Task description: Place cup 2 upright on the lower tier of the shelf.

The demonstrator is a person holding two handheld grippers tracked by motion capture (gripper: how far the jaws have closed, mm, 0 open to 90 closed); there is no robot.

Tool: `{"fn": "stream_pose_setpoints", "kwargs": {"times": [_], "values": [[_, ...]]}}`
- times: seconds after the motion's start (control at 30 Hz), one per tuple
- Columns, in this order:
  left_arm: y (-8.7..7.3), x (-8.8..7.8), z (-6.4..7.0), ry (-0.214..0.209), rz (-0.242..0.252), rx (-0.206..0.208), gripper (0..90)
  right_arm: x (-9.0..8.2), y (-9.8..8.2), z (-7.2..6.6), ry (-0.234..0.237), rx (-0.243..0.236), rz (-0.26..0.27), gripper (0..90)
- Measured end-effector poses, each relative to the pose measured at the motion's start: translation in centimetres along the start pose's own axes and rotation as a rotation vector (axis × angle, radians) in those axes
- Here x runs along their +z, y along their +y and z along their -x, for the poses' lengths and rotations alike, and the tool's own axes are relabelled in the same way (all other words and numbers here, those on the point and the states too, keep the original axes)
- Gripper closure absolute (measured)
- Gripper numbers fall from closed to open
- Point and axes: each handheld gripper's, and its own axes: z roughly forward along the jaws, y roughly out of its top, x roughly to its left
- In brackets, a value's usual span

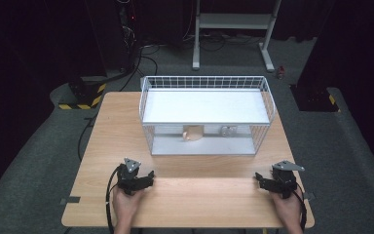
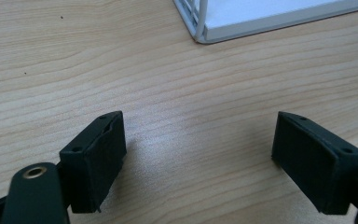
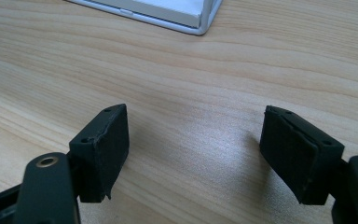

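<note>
A white wire rack (image 1: 207, 113) with a flat top shelf stands at the middle of the wooden table (image 1: 190, 190). On its lower shelf lie a round tan object (image 1: 192, 133) and a small grey object (image 1: 228, 130). My left gripper (image 1: 150, 176) rests near the front left of the table, open, with bare wood between its pads (image 2: 98, 158); the rack's corner (image 2: 203, 32) lies ahead of it. At the front right my right gripper (image 1: 257, 177) is open as well, with nothing between its pads (image 3: 103, 149), and the rack's other front corner (image 3: 200, 21) is ahead.
Dark floor surrounds the table. Cables (image 1: 141, 53) run behind it on the left, near a block striped yellow and black (image 1: 83, 100). A white metal stand (image 1: 233, 29) is behind the rack.
</note>
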Motion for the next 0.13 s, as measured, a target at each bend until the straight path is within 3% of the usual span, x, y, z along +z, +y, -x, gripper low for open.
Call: {"fn": "stream_pose_setpoints", "kwargs": {"times": [0.13], "values": [[0.01,0.00,0.00,-0.001,-0.001,0.000,17.3,0.00,0.00,0.01,0.000,0.000,0.000,23.9]]}}
